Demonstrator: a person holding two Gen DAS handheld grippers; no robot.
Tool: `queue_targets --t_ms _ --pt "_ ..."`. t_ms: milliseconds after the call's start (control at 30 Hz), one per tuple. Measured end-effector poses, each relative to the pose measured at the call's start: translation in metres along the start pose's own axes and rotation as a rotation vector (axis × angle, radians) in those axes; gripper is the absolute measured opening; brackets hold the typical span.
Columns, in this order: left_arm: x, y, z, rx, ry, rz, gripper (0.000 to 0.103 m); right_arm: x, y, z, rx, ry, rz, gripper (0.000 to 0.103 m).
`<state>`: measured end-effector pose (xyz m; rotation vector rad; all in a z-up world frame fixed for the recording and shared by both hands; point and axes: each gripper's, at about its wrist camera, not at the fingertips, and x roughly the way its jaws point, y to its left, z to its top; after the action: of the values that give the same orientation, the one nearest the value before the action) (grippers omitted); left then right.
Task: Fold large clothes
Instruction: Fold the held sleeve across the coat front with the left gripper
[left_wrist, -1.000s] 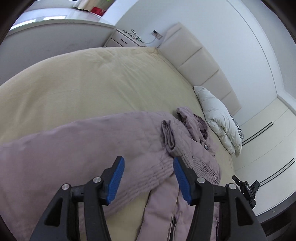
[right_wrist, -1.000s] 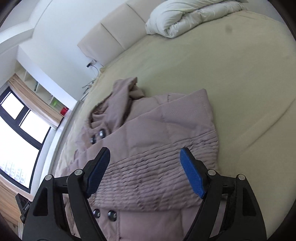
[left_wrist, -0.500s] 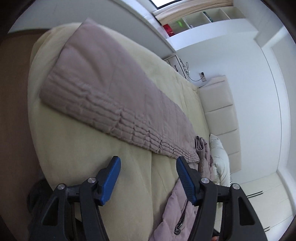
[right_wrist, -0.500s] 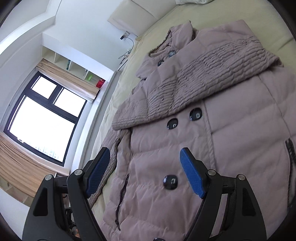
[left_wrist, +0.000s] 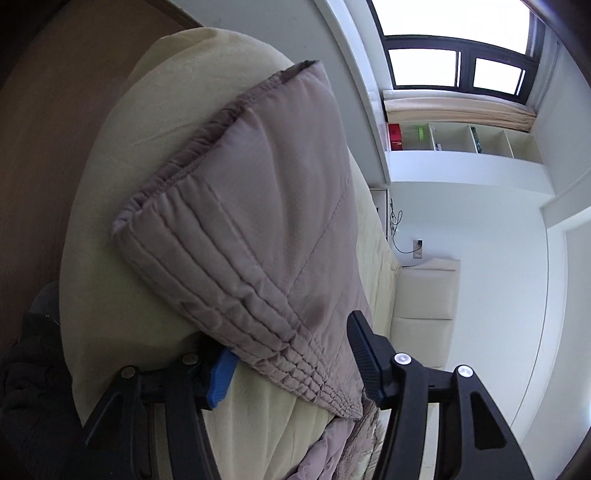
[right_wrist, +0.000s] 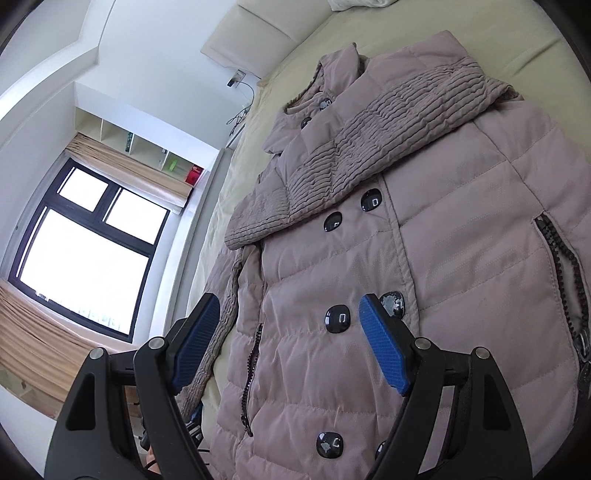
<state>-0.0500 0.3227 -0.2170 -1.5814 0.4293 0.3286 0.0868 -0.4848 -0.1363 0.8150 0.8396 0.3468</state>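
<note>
A mauve quilted coat with black buttons lies face up on the yellow bedspread. One sleeve is folded across its chest. The other sleeve lies out to the side, its ribbed cuff near the bed edge. My left gripper is open with its jaws on either side of this cuff's edge, one blue pad partly under the fabric. My right gripper is open above the coat's lower front, beside the zip pocket.
The bed edge drops to brown floor on the left. A window, wall shelves and a padded headboard surround the bed. A white duvet lies at the head.
My left gripper has moved out along the stretched sleeve to its cuff, which now sits between the jaws. My right gripper has drawn back toward the coat's lower front.
</note>
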Motion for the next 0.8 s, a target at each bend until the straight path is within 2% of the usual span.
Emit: queue_targets --t_ms 33,67,133,167,233,333,400,467,533,667,800 --pt "0.003 -0.003 0.002 0.009 0.004 0.011 0.037 0.0 0.003 -0.003 -0.005 0.004 0.004 0.078" --pt "0.005 -0.006 0.008 0.029 0.012 0.02 0.027 -0.005 0.003 0.0 -0.009 0.008 0.006 0.078" --pt "0.0 -0.018 0.015 0.124 0.011 0.048 0.019 -0.005 0.007 0.0 -0.02 0.016 0.009 0.078" --pt "-0.003 -0.033 0.013 0.216 -0.004 0.065 0.018 -0.005 0.01 0.0 -0.027 0.02 0.011 0.078" --pt "-0.004 -0.077 -0.005 0.511 -0.042 0.109 0.017 -0.006 0.014 0.003 -0.041 0.027 0.011 0.078" --pt "-0.003 -0.135 -0.073 1.061 -0.129 0.181 0.015 -0.008 0.022 0.01 -0.061 0.028 0.014 0.078" --pt "0.001 -0.149 -0.129 1.378 -0.168 0.193 0.013 -0.009 0.026 0.012 -0.062 0.041 0.035 0.078" --pt "0.007 -0.149 -0.172 1.594 -0.17 0.177 0.012 -0.008 0.03 0.014 -0.055 0.054 0.061 0.078" --pt "0.006 -0.136 -0.209 1.733 -0.158 0.15 0.012 -0.005 0.034 0.015 -0.043 0.085 0.095 0.078" --pt "0.006 -0.116 -0.259 1.906 -0.127 0.109 0.011 0.011 0.045 0.016 -0.029 0.182 0.157 0.078" --pt "0.01 -0.104 -0.278 1.984 -0.093 0.09 0.011 0.03 0.059 0.015 0.005 0.27 0.287 0.078"
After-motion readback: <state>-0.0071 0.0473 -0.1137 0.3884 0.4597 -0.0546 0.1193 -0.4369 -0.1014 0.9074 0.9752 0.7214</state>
